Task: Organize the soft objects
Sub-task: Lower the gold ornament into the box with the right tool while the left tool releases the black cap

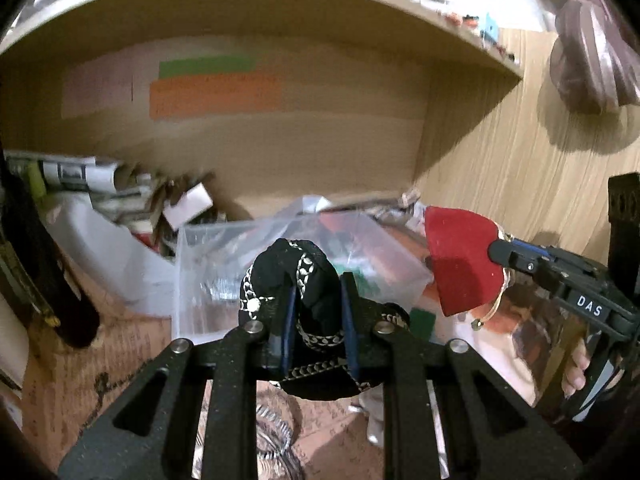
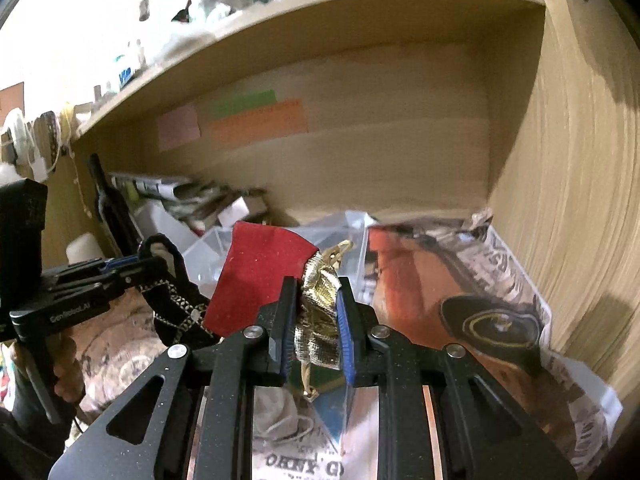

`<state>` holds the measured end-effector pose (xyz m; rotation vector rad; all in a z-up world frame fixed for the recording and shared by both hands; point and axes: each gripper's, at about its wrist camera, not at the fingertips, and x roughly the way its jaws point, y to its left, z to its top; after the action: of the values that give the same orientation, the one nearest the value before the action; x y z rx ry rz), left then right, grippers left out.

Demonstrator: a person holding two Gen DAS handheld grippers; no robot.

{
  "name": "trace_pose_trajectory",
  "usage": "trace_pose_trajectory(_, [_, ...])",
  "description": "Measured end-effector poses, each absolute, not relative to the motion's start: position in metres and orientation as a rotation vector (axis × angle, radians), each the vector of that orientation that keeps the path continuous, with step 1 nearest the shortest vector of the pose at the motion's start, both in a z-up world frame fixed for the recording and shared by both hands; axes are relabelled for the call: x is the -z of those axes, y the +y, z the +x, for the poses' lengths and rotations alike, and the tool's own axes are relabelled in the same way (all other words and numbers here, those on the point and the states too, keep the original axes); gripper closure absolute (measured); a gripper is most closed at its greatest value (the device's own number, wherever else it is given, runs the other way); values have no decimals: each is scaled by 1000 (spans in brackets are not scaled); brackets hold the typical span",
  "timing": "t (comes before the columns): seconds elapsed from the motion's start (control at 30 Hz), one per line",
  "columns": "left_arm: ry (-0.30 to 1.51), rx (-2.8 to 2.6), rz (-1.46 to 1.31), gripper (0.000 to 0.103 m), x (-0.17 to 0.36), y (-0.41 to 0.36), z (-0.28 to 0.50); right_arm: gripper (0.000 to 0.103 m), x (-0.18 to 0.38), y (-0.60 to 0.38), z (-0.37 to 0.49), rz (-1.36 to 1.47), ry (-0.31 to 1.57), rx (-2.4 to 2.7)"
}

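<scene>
My left gripper [image 1: 318, 300] is shut on a black cloth pouch with silver chain trim [image 1: 292, 272], held above a clear plastic box [image 1: 224, 264]. My right gripper [image 2: 316, 300] is shut on the gold neck [image 2: 320, 304] of a red velvet pouch [image 2: 256, 276]. In the left wrist view the red pouch [image 1: 460, 256] hangs from the right gripper [image 1: 498, 254] at the right. In the right wrist view the black pouch [image 2: 172, 292] and left gripper [image 2: 136, 268] show at the left. Both pouches are held in the air inside a wooden shelf bay.
The shelf floor is lined with newspaper [image 2: 480, 272]. A clear plastic box [image 2: 348, 236] and white bags [image 1: 96, 240] sit in the bay, with rolled papers [image 1: 80, 176] at the back left. A wooden side wall [image 2: 568, 200] stands close on the right. A brown object [image 1: 592, 64] hangs on it.
</scene>
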<state>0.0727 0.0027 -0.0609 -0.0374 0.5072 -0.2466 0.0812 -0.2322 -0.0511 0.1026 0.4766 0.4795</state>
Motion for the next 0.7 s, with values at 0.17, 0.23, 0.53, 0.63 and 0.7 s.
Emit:
trace_pose_trajectory(0.17, [447, 223, -63, 83, 41, 11, 77, 86, 40, -231, 87, 115, 441, -484])
trace_pose_trajectory(0.23, [425, 205, -70, 83, 36, 16, 80, 86, 38, -228, 91, 116, 431, -489])
trace_pose_trajectory(0.53, [412, 118, -95, 83, 35, 39, 109, 86, 41, -210, 120, 125, 448, -528])
trace_pose_trajectory(0.63, [440, 94, -90, 83, 45, 44, 121, 86, 46, -197, 132, 107, 470, -528])
trace_pose_trajectory(0.7, [467, 85, -85, 83, 54, 46, 129, 86, 48, -191, 139, 94, 484, -526])
